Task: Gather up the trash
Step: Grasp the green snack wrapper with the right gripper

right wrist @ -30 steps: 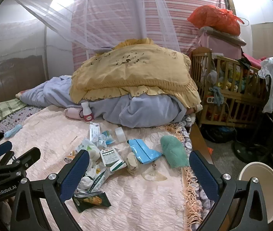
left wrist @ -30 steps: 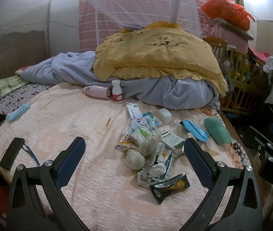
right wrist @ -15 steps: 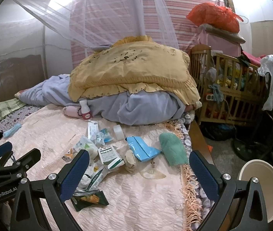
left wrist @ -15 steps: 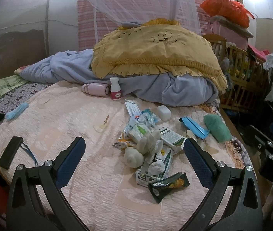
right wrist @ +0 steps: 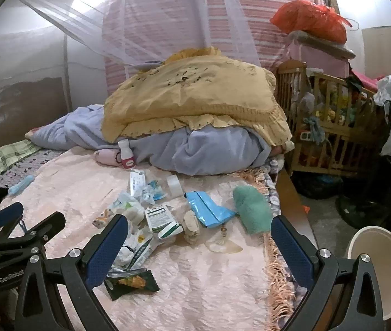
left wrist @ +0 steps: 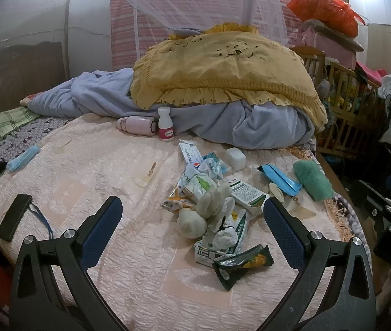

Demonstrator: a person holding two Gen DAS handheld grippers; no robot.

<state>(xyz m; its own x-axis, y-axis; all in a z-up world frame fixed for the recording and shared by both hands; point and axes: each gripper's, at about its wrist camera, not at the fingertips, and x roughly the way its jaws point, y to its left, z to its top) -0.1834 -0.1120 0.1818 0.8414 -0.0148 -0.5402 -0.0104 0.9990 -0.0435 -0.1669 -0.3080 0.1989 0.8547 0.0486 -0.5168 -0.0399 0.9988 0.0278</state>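
Note:
A heap of trash [left wrist: 214,204] lies on the pink bedspread [left wrist: 99,171]: crumpled wrappers, tissues, a small carton, a dark snack wrapper [left wrist: 242,264] at the near edge and a blue packet [left wrist: 279,178] to the right. The heap also shows in the right wrist view [right wrist: 137,220], with the dark wrapper [right wrist: 132,280] and blue packet [right wrist: 209,212]. My left gripper [left wrist: 192,229] is open and empty, hovering in front of the heap. My right gripper [right wrist: 199,245] is open and empty over the bed's near right part. A white bin [right wrist: 380,270] stands on the floor at the right.
A yellow pillow [left wrist: 223,69] on a blue blanket, a pink flask [left wrist: 137,127] and a white bottle [left wrist: 166,124] lie at the back. A green cloth [left wrist: 312,180], a black phone [left wrist: 13,220] and a face mask [left wrist: 23,158] lie on the bed. A wooden crib [right wrist: 330,127] stands right.
Both grippers have moved slightly forward towards the bed, so the heap looks a little nearer. Both stay open and empty. Nothing on the bed has moved.

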